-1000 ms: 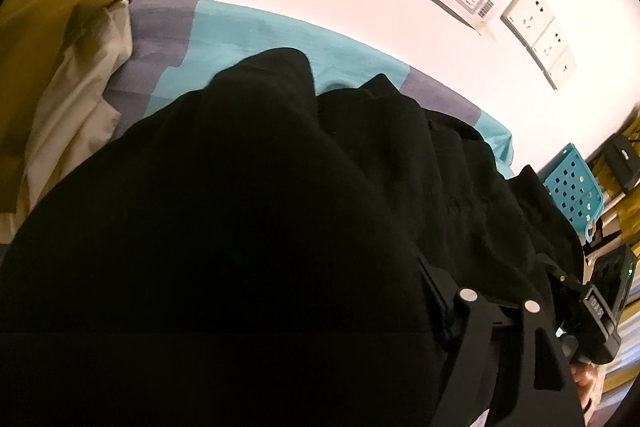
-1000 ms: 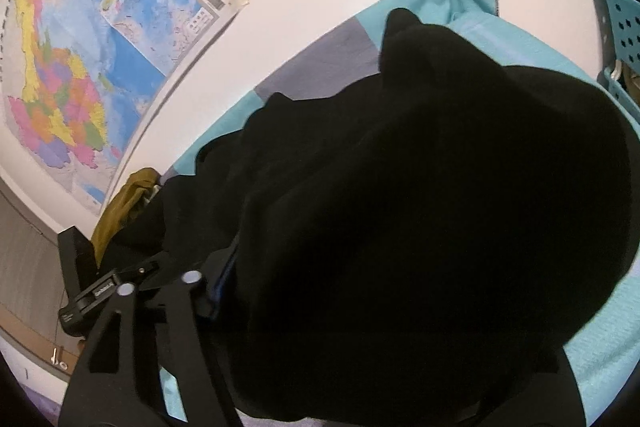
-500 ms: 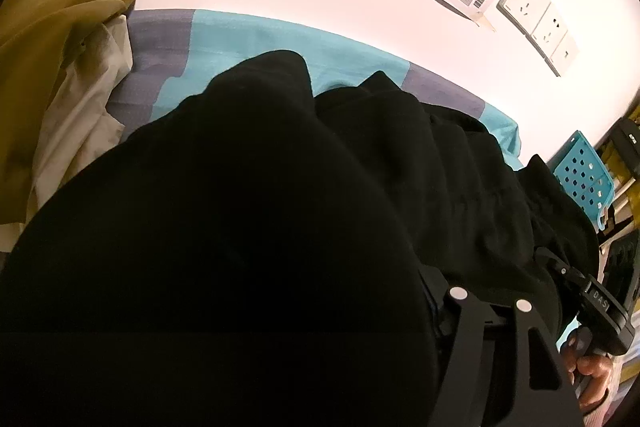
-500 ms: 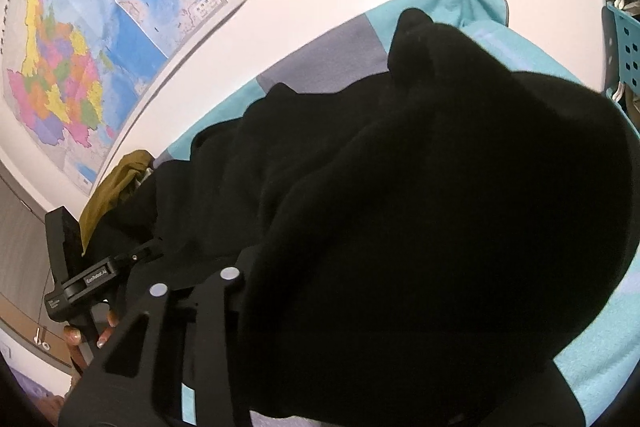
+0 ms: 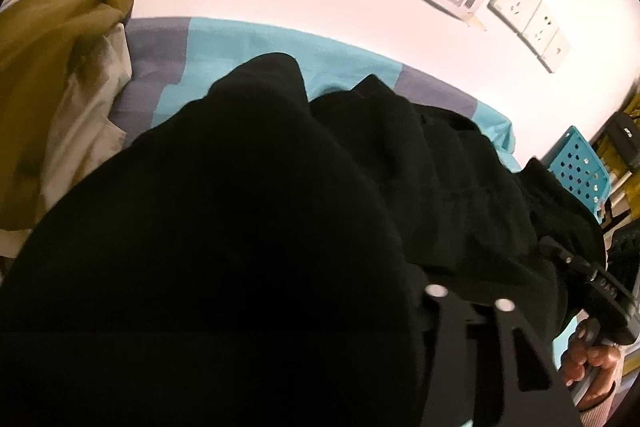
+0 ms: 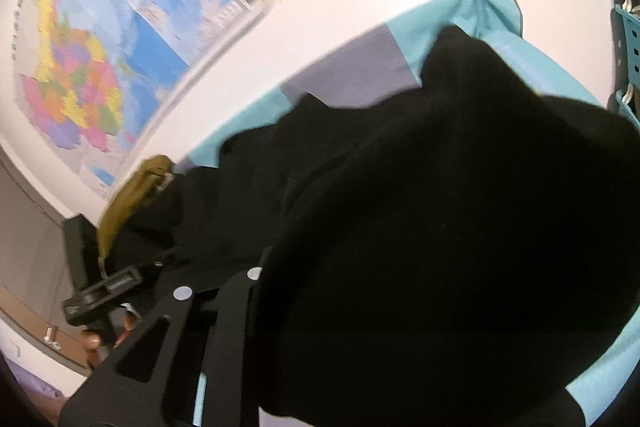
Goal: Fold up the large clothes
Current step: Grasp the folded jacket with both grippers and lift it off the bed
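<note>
A large black garment (image 5: 240, 227) fills most of the left wrist view and drapes over my left gripper (image 5: 360, 327). Only the gripper's right finger (image 5: 500, 347) shows; the jaws are buried in cloth and appear shut on it. In the right wrist view the same black garment (image 6: 440, 227) covers my right gripper (image 6: 320, 307). Its left finger (image 6: 180, 327) shows, and the jaws appear shut on the cloth. The garment hangs stretched between both grippers above a teal and grey bed sheet (image 5: 248, 43). The other gripper shows at the edge of each view.
A mustard and cream pile of clothes (image 5: 52, 87) lies on the bed at the left. A white wall with maps (image 6: 100, 47) and sockets (image 5: 528, 15) runs behind the bed. A teal perforated basket (image 5: 580, 171) stands past the bed's right end.
Both grippers have moved forward and down toward the bed with the black garment held; the wall and maps have shifted up in both views.
</note>
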Tool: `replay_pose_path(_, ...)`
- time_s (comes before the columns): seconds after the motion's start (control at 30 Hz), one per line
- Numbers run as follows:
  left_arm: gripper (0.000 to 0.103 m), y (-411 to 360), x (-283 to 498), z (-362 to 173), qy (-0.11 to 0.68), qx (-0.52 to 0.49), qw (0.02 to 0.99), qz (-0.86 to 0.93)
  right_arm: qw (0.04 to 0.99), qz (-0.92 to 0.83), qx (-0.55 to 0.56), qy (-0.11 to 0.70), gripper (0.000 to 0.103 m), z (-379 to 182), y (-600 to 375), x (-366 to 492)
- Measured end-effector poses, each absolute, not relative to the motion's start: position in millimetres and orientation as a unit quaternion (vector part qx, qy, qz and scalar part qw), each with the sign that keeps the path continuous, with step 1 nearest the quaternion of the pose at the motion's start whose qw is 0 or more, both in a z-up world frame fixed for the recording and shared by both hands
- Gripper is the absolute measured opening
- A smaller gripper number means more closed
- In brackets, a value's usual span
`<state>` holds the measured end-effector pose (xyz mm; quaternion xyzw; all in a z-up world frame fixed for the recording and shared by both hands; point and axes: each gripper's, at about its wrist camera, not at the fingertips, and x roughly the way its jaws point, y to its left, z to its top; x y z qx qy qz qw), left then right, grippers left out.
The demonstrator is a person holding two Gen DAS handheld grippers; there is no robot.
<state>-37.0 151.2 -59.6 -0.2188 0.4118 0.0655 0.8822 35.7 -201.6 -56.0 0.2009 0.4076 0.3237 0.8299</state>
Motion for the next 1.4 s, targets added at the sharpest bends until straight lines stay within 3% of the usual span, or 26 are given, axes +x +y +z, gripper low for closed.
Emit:
replay_pose_path(0.07, 0.039, 155, -48, -51, 0.413, -0.232, 0.879, 0.045, 0.818, 0.342, 0.223, 0.404, 0.020, -46, -208, 26)
replay_pose_path(0.2, 0.041, 156, -74, -34, 0.405, -0.230, 0.885, 0.000, 0.811, 0.365, 0.230, 0.395, 0.021, -33, -218, 0)
replay_pose_path(0.27, 0.045, 156, -76, -41, 0.417, -0.219, 0.882, -0.008, 0.808, 0.355, 0.217, 0.418, 0.029, -44, -217, -2)
replay_pose_path(0.33, 0.053, 161, -70, -58, 0.437, -0.219, 0.872, -0.007, 0.801, 0.335, 0.208, 0.450, 0.047, -62, -214, 1)
replay_pose_path(0.4, 0.067, 168, -67, -72, 0.443, -0.244, 0.863, -0.005, 0.794, 0.327, 0.222, 0.462, 0.058, -75, -215, 3)
replay_pose_path(0.53, 0.073, 169, -64, -72, 0.430, -0.240, 0.870, -0.002, 0.801, 0.324, 0.232, 0.448, 0.070, -78, -211, 4)
replay_pose_path(0.67, 0.075, 164, -57, -76, 0.433, -0.228, 0.872, 0.002, 0.812, 0.319, 0.225, 0.432, 0.074, -77, -202, 5)
replay_pose_path(0.77, 0.074, 162, -58, -75, 0.432, -0.220, 0.875, 0.008, 0.825, 0.308, 0.201, 0.429, 0.062, -76, -194, 3)
replay_pose_path(0.83, 0.070, 163, -57, -73, 0.431, -0.217, 0.876, 0.012, 0.827, 0.305, 0.194, 0.431, 0.044, -77, -191, 4)
replay_pose_path(0.93, 0.062, 160, -59, -70, 0.430, -0.207, 0.879, 0.018, 0.824, 0.314, 0.191, 0.432, 0.029, -75, -186, 3)
replay_pose_path(1.1, 0.047, 159, -62, -61, 0.430, -0.197, 0.881, 0.018, 0.822, 0.329, 0.200, 0.420, 0.021, -57, -182, 1)
replay_pose_path(1.4, 0.040, 169, -54, -1, 0.411, -0.171, 0.895, -0.007, 0.827, 0.377, 0.197, 0.368, 0.018, 20, -159, -4)
